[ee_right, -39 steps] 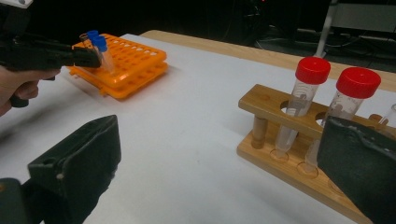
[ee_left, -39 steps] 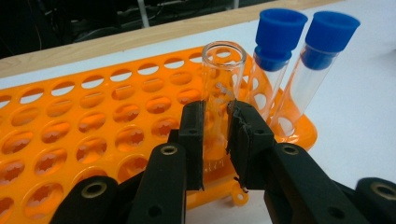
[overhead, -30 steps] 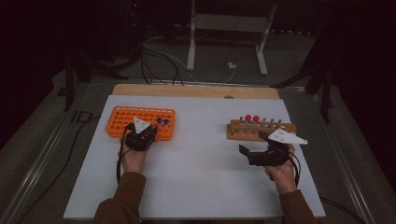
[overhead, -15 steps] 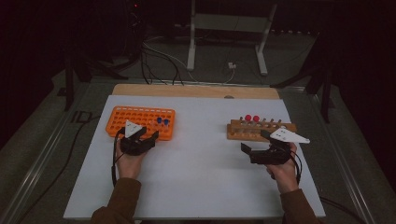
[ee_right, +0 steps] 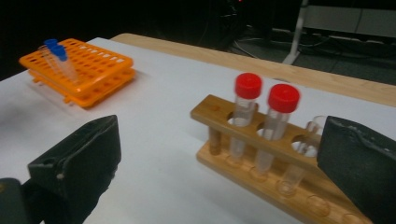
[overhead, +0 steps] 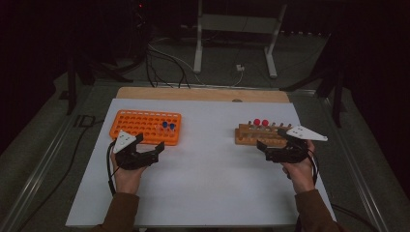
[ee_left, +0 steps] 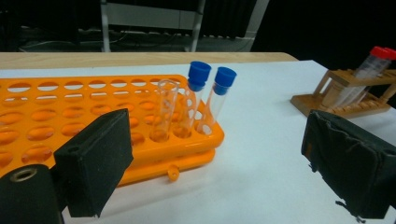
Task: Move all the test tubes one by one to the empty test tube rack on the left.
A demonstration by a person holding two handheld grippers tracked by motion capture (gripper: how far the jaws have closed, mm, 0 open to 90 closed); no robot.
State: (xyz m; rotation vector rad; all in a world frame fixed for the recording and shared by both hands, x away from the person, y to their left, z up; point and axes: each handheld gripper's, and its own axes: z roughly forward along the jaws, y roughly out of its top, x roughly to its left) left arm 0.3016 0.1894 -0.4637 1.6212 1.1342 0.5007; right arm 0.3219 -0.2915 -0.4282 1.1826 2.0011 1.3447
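A white table [overhead: 208, 183] carries two racks. On the left part, toward the far side, lies an orange rack [overhead: 145, 126] with many holes; on the right, at about the same depth, stands a wooden rack [overhead: 261, 135].

The left gripper [overhead: 147, 151] hovers just near of the orange rack, held in the person's left hand [overhead: 126, 175]. Its jaws stand spread wide with nothing between them. In the left gripper view the orange rack [ee_left: 93, 116] lies ahead and to the left, partly behind the left jaw. Two blue-capped tubes [ee_left: 208, 100] stand tilted in the rack's near right corner, and an uncapped clear tube [ee_left: 164, 109] stands in the hole just left of them. All three sit ahead of the gap between the jaws, apart from both pads.

The right gripper [overhead: 270, 151] hovers just near of the wooden rack, held in the right hand [overhead: 300, 171]. Its jaws are also spread wide and grip nothing. In the right gripper view the wooden rack [ee_right: 261, 154] lies ahead between the jaws, its right end running behind the right jaw. Two red-capped tubes [ee_right: 264, 126] stand side by side in it, with an uncapped clear tube [ee_right: 303, 154] in the next hole to the right, just beside the right jaw. Whether that tube touches the jaw cannot be told. The orange rack [ee_right: 77, 70] shows far off at the upper left.
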